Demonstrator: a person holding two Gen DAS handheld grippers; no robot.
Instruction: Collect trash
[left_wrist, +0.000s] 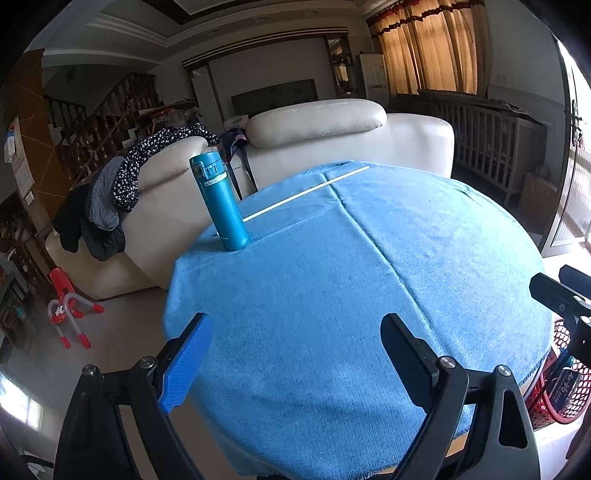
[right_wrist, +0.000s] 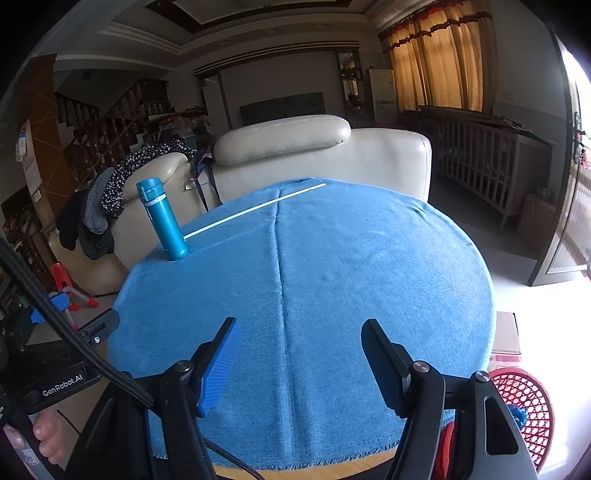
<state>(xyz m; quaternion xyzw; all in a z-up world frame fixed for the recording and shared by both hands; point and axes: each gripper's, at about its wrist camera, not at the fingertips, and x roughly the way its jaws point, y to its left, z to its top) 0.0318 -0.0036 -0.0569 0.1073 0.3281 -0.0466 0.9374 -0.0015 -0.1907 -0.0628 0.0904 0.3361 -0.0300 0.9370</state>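
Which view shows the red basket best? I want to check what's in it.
The right wrist view: the red basket shows its open rim and mesh, with something blue inside. The left wrist view catches only a sliver behind the right gripper.

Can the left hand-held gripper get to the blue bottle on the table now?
Probably yes. The left hand-held gripper is open and empty, and only bare blue cloth lies between it and the upright blue bottle.
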